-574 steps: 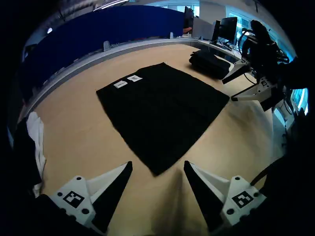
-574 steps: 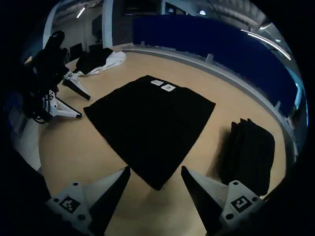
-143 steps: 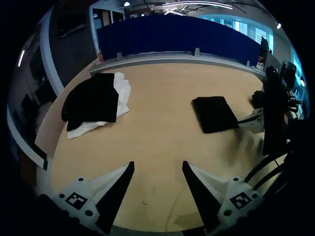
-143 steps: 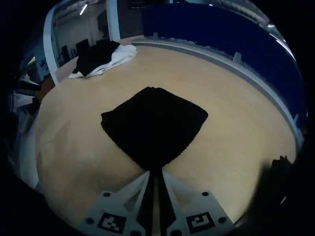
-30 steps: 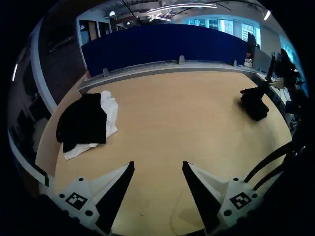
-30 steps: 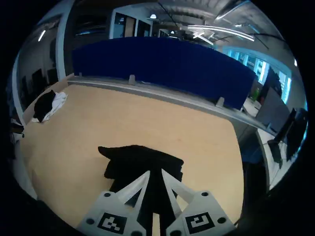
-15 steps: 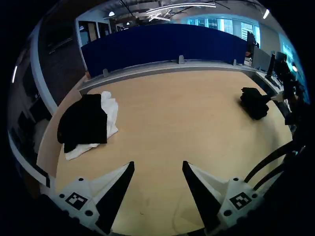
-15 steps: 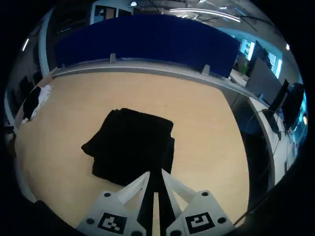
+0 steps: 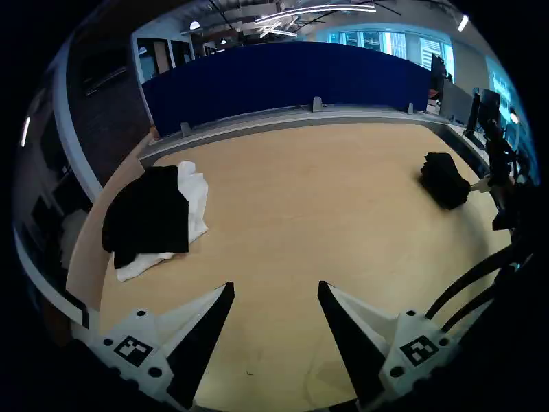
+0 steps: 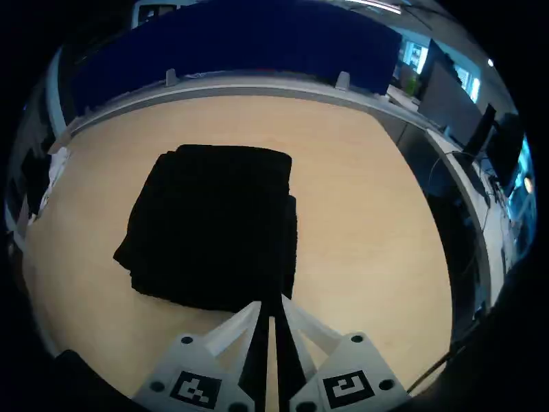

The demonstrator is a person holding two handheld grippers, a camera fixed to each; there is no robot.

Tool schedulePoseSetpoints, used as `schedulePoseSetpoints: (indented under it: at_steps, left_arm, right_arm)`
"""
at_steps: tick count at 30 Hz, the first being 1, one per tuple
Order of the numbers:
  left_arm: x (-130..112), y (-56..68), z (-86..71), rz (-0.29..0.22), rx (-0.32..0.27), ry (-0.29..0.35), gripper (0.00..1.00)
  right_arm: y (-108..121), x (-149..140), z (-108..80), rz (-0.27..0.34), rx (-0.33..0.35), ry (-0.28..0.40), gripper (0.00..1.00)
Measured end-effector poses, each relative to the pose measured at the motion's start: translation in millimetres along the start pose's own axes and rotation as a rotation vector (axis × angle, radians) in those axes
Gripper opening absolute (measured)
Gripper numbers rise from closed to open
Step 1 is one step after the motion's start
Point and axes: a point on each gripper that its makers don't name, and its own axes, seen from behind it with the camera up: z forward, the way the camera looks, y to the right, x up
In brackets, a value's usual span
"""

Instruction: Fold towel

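A folded black towel [image 10: 213,220] lies flat on a stack of other folded black towels on the wooden table [image 10: 364,206]. My right gripper [image 10: 272,307] is at the towel's near edge, its fingers closed together on that edge. From the left gripper view the same black stack [image 9: 445,180] sits far off at the table's right side, with the right gripper [image 9: 480,185] touching it. My left gripper [image 9: 274,295] hovers open over bare table, nothing between its fingers.
A loose heap of black and white cloth [image 9: 152,216] lies at the table's left edge. A blue partition [image 9: 288,72] runs along the far rim. Monitors and cables [image 10: 494,151] stand past the table's right edge. Bare wood spans the middle.
The right gripper has come down with the folded towel, which now rests flat on the black stack. The left gripper has stayed put and open.
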Motion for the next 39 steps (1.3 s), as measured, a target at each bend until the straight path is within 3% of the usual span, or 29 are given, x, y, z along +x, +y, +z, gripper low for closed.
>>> schedulePoseSetpoints:
  at_steps: [6,15,24,28,30,39]
  left_arm:
    - [2.3,1.5,1.8,0.007,-0.003,0.002,0.9]
    - [4.7,0.4,3.2,0.006,-0.007,0.003,0.9]
    - [8.0,-1.3,2.7,0.009,-0.011,0.008,0.9]
    - [8.8,-1.3,2.8,0.011,-0.013,0.008,0.9]
    - [9.3,-1.2,2.9,0.012,-0.013,0.009,0.9]
    - [9.0,-4.0,-0.1,0.008,-0.009,0.013,0.9]
  right_arm:
    - [-0.2,-1.4,2.9,0.006,0.003,0.0,0.05]
    - [-1.7,0.7,-10.9,-0.009,-0.01,0.055,0.13]
    - [6.5,-5.7,-25.7,0.007,-0.055,0.071,0.44]
    - [-4.1,10.1,-32.5,0.024,-0.034,0.127,0.81]
    - [-10.5,20.5,-35.2,0.032,-0.019,0.158,0.93]
    - [-42.2,56.9,-30.7,0.015,0.043,0.211,0.95]
